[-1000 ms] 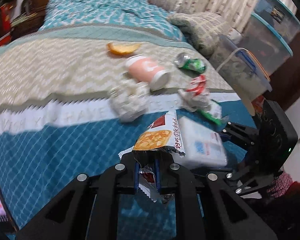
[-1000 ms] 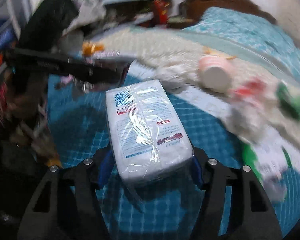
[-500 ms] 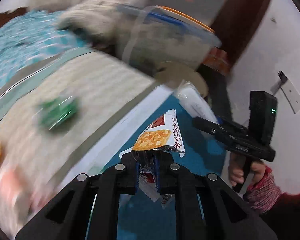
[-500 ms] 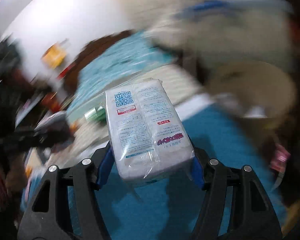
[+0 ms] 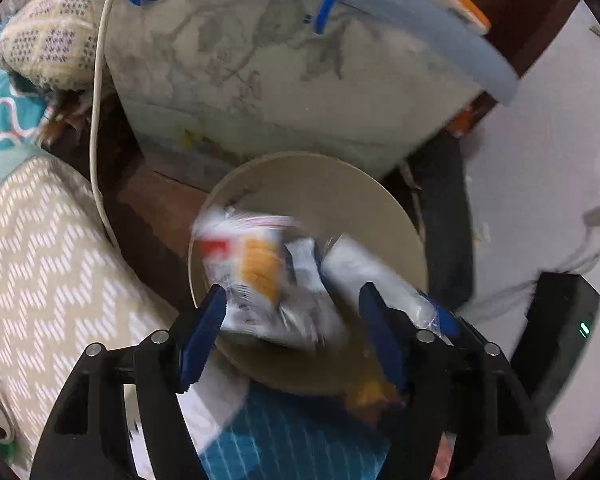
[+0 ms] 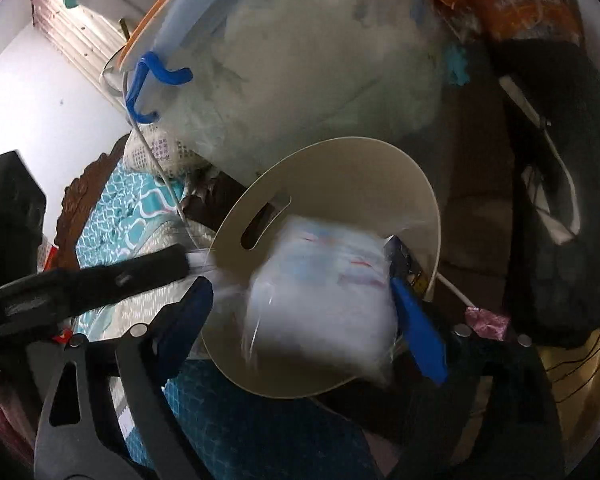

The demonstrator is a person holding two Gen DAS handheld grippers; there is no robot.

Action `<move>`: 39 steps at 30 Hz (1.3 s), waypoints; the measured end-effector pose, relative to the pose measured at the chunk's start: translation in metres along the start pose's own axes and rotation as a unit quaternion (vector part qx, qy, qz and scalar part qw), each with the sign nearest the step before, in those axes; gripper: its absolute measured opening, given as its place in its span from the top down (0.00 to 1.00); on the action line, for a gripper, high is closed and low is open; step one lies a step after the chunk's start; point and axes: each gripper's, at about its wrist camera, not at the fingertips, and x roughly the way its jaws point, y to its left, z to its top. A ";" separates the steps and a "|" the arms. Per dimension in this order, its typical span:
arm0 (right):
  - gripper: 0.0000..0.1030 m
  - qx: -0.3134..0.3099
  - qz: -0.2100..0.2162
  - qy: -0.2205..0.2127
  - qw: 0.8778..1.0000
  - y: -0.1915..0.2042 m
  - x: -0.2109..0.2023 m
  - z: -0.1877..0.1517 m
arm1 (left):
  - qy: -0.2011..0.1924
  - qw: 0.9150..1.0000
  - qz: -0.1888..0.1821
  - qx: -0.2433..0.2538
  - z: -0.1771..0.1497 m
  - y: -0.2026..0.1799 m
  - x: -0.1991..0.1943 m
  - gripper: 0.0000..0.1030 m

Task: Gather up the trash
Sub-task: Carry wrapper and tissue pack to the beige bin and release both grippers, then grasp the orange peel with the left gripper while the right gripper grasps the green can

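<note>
A beige round bin (image 5: 380,200) stands beside the bed; it also shows in the right wrist view (image 6: 340,168). My left gripper (image 5: 292,320) is open above it, and the orange-and-white snack wrapper (image 5: 256,268) is blurred, falling from between the fingers into the bin. My right gripper (image 6: 300,312) is open too, with the white tissue pack (image 6: 324,300) blurred between its spread fingers, dropping into the bin. The pack also shows in the left wrist view (image 5: 364,276).
A large translucent storage box (image 5: 284,80) with a blue handle stands behind the bin. The bed (image 5: 40,248) with its chevron cover lies to the left. A white cord (image 5: 96,120) hangs beside it. Dark bags (image 6: 560,200) lie to the right.
Both grippers swung from the bed over to the bin and opened. The snack wrapper and the tissue pack have been let go and are falling into the bin.
</note>
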 end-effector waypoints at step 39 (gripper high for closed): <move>0.29 -0.162 0.164 0.096 0.968 0.194 0.018 -0.090 | -0.089 0.891 0.182 -0.406 -0.338 0.433 -0.295 0.32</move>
